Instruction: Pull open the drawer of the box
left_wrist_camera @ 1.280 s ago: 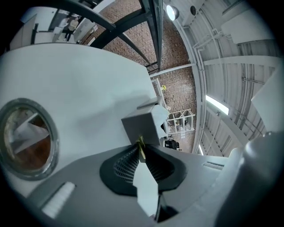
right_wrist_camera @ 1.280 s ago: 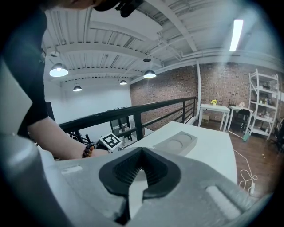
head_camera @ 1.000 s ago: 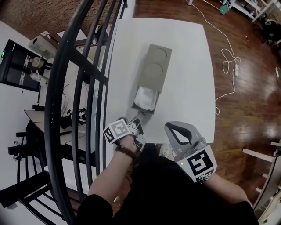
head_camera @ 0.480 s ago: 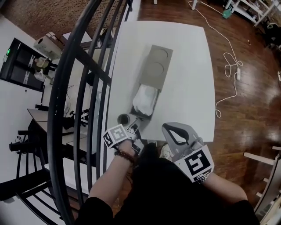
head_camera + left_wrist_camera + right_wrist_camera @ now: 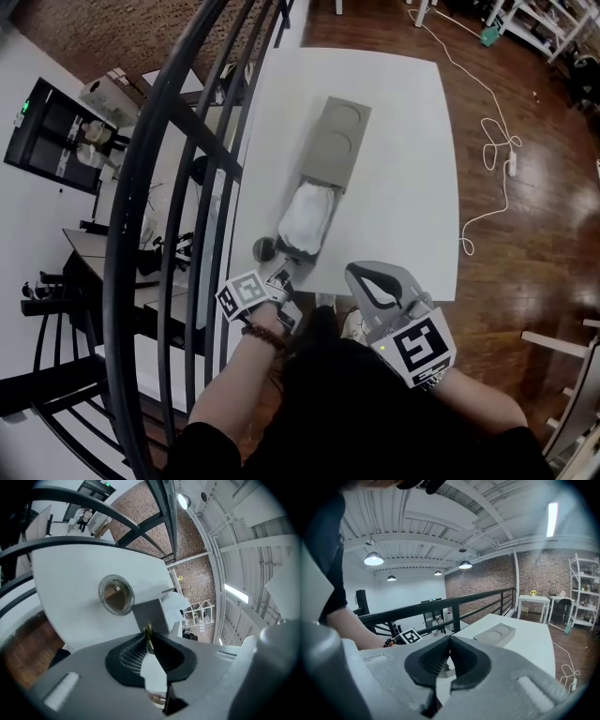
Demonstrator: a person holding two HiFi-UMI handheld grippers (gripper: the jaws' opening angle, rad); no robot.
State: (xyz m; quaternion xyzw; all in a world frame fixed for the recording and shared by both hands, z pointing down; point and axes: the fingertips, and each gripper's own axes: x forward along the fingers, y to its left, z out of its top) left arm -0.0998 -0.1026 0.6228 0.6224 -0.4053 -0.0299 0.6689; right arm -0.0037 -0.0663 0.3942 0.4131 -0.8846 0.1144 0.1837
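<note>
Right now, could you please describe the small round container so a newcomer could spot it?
On the white table lies a long grey box with its drawer pulled out toward the person. The small round container stands left of the drawer's front end, the only loose thing there, clear-rimmed and brown inside.

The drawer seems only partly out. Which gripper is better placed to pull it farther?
Left. The left gripper is shut on the pull tab at the drawer front. The right gripper is shut on nothing, off to the side.
</note>
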